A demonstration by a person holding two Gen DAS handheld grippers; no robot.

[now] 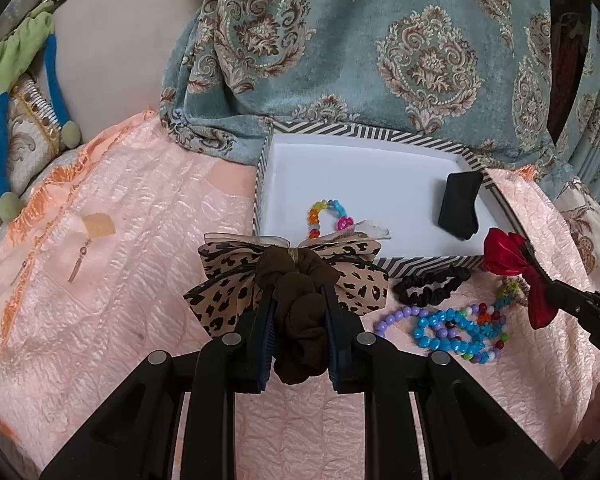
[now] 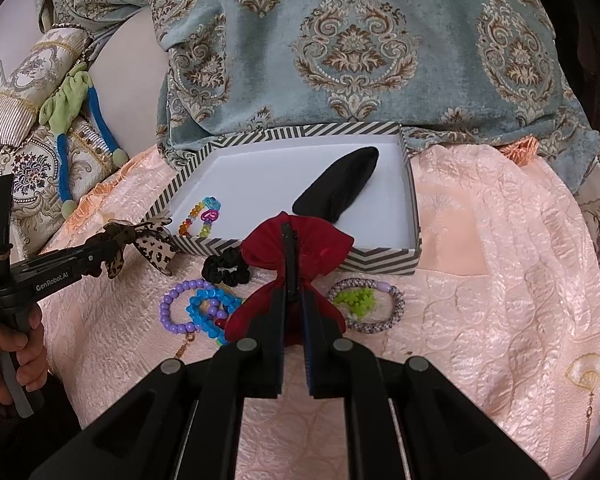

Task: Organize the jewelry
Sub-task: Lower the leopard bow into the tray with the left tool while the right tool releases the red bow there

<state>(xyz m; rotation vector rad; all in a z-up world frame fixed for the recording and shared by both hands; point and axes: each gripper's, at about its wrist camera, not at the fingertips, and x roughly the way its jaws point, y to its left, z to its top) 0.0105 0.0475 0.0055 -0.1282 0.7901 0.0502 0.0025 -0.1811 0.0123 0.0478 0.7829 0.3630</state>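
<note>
My left gripper is shut on a leopard-print bow scrunchie, held just in front of the near wall of a chevron-striped box. My right gripper is shut on a red bow clip, held at the box's near wall. Inside the box lie a rainbow bead bracelet and a black pad. On the pink cloth in front lie a black scrunchie, purple beads, blue beads and a braided bracelet with a green tuft.
Two small earrings lie on the pink bedspread to the left. A patterned blue-grey curtain hangs behind the box. Cushions and a green-and-blue cord lie at far left.
</note>
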